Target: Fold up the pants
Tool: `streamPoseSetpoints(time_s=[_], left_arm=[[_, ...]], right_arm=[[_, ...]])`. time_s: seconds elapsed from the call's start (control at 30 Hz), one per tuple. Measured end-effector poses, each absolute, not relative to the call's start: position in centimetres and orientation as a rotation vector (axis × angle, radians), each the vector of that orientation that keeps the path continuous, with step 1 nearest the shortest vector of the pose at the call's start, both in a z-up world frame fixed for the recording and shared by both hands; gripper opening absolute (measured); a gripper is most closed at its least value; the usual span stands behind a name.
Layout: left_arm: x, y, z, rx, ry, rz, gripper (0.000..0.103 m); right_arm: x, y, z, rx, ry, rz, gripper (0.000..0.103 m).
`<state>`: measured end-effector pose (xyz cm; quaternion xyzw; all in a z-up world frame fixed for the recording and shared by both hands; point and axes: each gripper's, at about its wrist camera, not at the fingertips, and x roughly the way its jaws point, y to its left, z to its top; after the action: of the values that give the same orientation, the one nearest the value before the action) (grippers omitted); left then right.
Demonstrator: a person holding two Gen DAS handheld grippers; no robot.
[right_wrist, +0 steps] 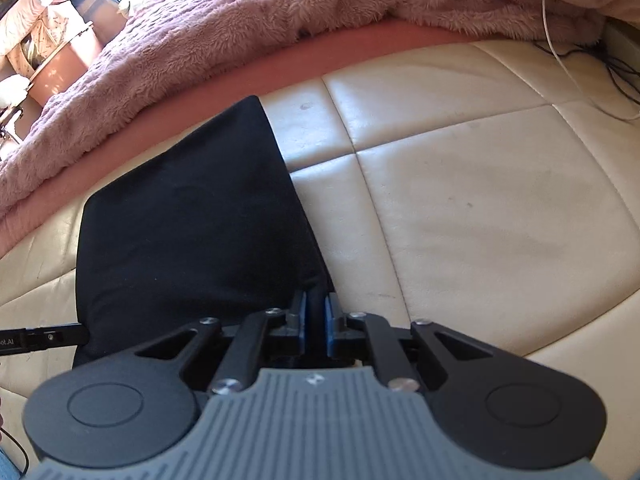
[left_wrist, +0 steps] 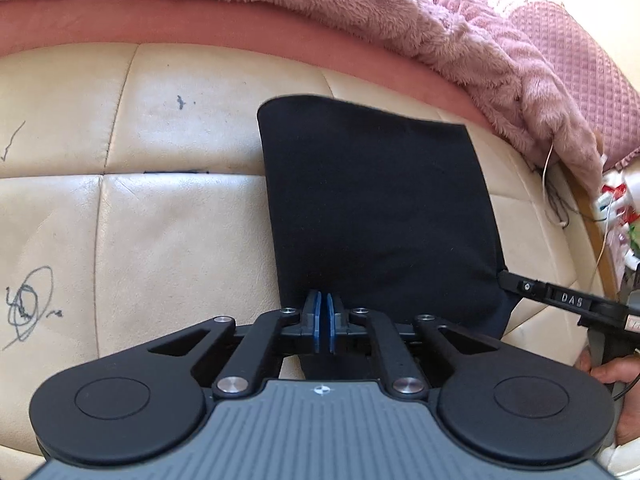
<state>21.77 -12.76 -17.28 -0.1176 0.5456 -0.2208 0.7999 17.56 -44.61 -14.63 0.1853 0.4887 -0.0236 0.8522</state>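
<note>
The black pants [left_wrist: 376,208] lie folded into a compact dark panel on the cream leather cushion [left_wrist: 160,208], far edge near the pink blanket [left_wrist: 440,32]. My left gripper [left_wrist: 324,322] pinches the near left corner, blue pads nearly together on cloth; my right gripper [right_wrist: 316,320] clamps the near right corner, fabric visible between its pads. I judge the risk is uneven lifting: if one side pulls ahead, the layers could slide apart or skew. A thin grip might also slip. Both grippers sit low, pointing forward across the cushion.
</note>
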Motion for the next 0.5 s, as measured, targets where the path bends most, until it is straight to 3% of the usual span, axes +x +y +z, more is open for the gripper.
streamPoseSetpoints(time_s=[0.07,0.1,0.17,0.27,0.4,0.5], left_arm=[[22.1,-12.2,-16.2,-0.28,1.13,-0.479,0.012],[22.4,-12.0,-15.5,-0.29,1.1,-0.487,0.012],[23.3,-11.9,-14.6,-0.307,1.057,-0.493,0.012],[25.3,-12.8,-14.1,-0.288,1.016,-0.469,0.012],[27.8,-14.1,-14.7,-0.281,1.001,-0.442,0.012],[29.2,-14.4,-15.8,-0.28,1.025,-0.413,0.01]], right_arm=[[17.5,-44.8,-13.8,0.374,1.033,-0.033,0.011],[17.5,-44.8,-13.3,0.366,1.024,-0.029,0.02],[17.5,-45.2,-11.8,0.354,0.975,-0.025,0.025],[18.6,-45.1,-9.9,0.351,0.892,0.016,0.024],[22.0,-43.6,-9.9,0.275,0.85,0.062,0.008],[24.9,-43.0,-12.0,0.251,0.885,0.068,0.007]])
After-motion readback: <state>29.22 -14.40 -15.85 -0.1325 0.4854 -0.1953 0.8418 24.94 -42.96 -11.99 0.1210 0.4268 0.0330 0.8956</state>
